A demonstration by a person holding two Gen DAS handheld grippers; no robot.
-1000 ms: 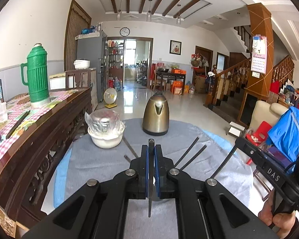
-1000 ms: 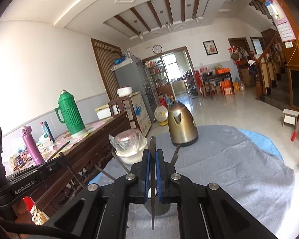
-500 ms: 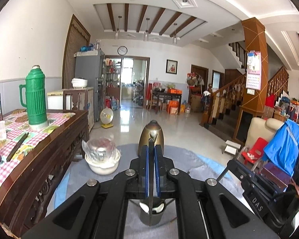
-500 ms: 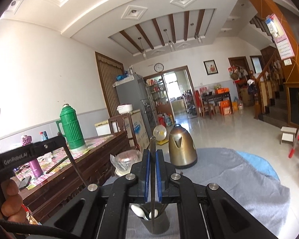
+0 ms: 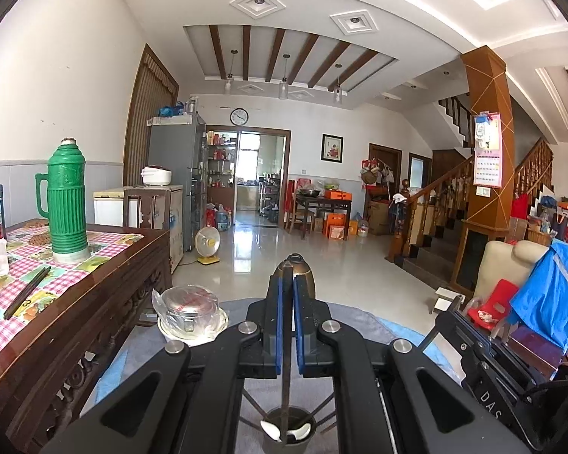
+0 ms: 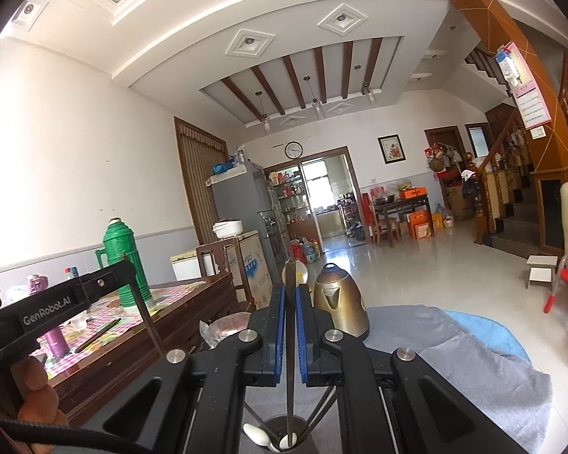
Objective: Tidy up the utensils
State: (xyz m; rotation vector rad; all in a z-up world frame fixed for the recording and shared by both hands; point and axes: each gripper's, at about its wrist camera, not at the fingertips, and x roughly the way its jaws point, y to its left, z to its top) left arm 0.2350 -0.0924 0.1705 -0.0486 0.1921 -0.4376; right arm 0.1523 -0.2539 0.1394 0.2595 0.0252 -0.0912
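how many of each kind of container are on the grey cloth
kettle: 1
covered bowl: 1
utensil cup: 1
total: 3

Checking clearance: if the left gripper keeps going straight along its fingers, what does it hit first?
Likely the brass kettle, which sits right behind the tip of the chopstick held by the left gripper. Depth is unclear; the line may pass just over its lid.
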